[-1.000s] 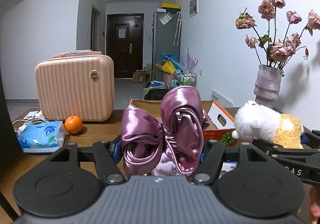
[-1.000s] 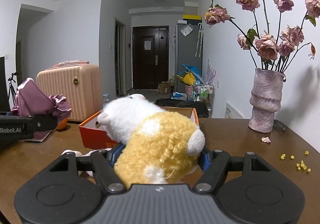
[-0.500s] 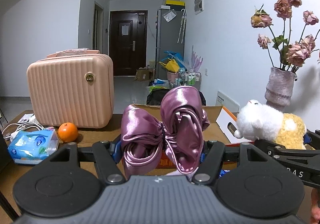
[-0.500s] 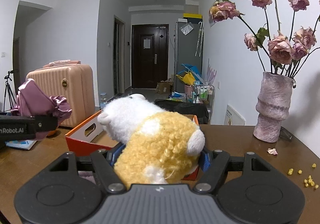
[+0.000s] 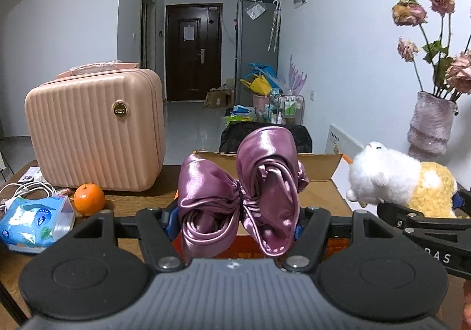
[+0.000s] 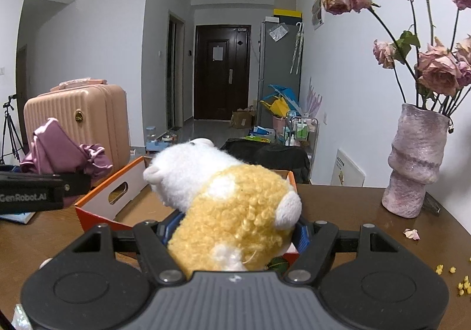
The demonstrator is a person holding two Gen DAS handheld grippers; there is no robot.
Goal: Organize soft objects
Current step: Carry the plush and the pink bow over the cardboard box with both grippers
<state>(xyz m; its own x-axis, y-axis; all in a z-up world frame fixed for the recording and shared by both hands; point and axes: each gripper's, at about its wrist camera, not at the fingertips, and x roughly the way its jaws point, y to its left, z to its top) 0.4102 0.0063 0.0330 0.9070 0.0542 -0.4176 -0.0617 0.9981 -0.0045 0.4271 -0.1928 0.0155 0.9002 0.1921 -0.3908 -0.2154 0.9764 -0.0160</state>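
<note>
My left gripper (image 5: 235, 221) is shut on a shiny purple satin bow (image 5: 241, 197), held up in front of an open cardboard box (image 5: 321, 165) with orange and white sides. That bow (image 6: 61, 153) also shows at the left of the right wrist view. My right gripper (image 6: 232, 234) is shut on a white and yellow plush toy (image 6: 232, 206), which hangs over the near rim of the same box (image 6: 117, 197). In the left wrist view the plush toy (image 5: 397, 182) appears at the right, clamped by the other gripper's black arm.
A pink ribbed suitcase (image 5: 94, 129), an orange (image 5: 89, 199) and a blue tissue pack (image 5: 32, 219) sit on the brown table (image 6: 347, 212) at the left. A purple vase of dried roses (image 6: 418, 165) stands at the right, with petals scattered nearby.
Both grippers have moved forward toward the box with their loads; the box, suitcase and vase appear nearer and the vase has slid right. The grips have not changed.
</note>
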